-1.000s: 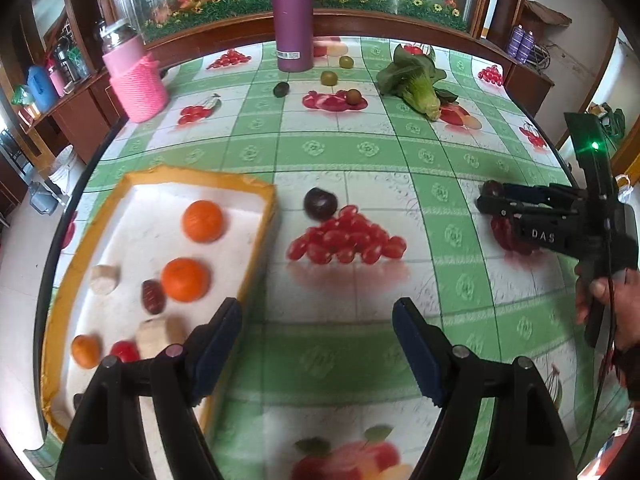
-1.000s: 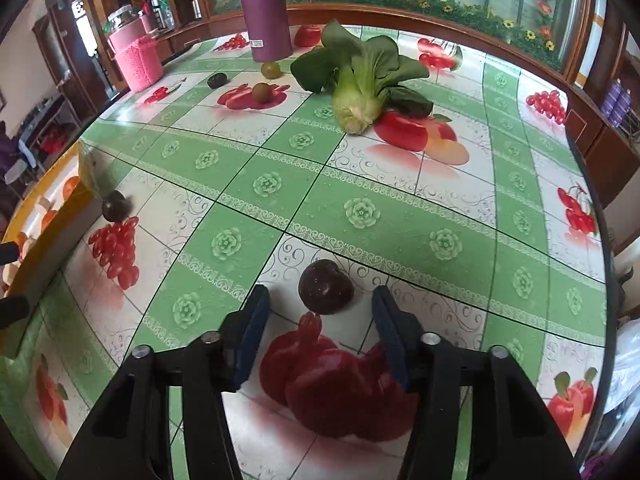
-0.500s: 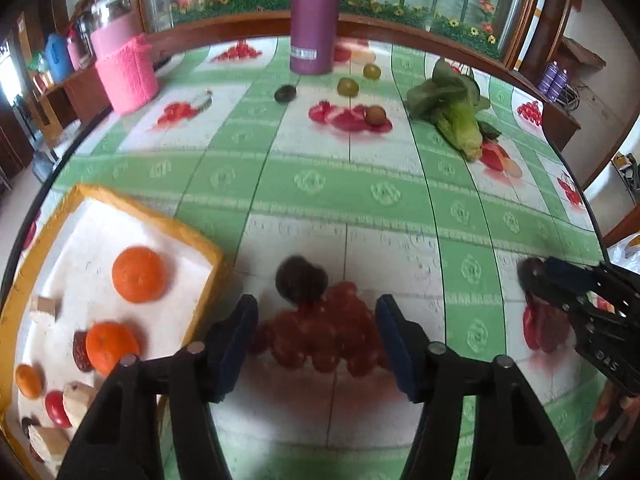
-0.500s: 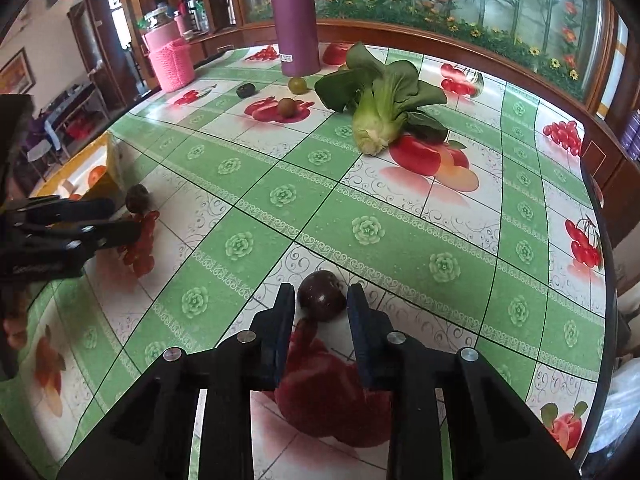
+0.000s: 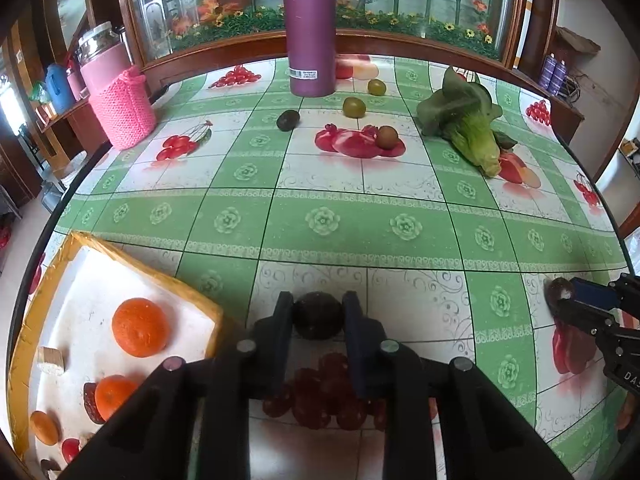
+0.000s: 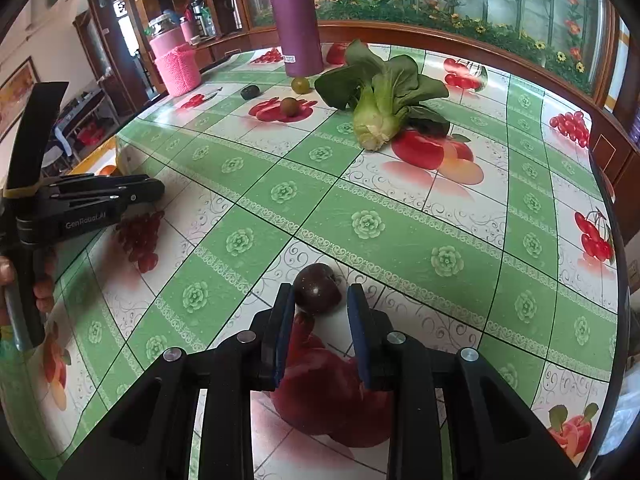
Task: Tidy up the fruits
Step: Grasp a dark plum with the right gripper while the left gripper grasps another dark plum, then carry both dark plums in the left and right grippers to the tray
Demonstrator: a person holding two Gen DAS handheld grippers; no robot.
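- Left wrist view: the left claw (image 5: pixel 318 316) is closing on a dark plum (image 5: pixel 319 315), pads touching both its sides. The plum sits on the counter (image 5: pixel 360 216) right at the fingertips, just beside the near corner of the yellow-rimmed tray (image 5: pixel 120 248).
- That tray is the landmark here: it lies to the left of the left claw, already holding oranges (image 5: pixel 139 332) and some smaller bits. So I'd guess the carry goes left, and the left hand is clearly the nearer one.
- Right wrist view: the right claw (image 6: pixel 320 300) is clamped on a second dark plum (image 6: pixel 318 289), well away from the tray, far across the counter.
- Both plums are round, so no long axis to worry about.
- Hard to make out: the underside of each plum, so I can't tell if either is lifted. The tray's near end is cut off by the frame.
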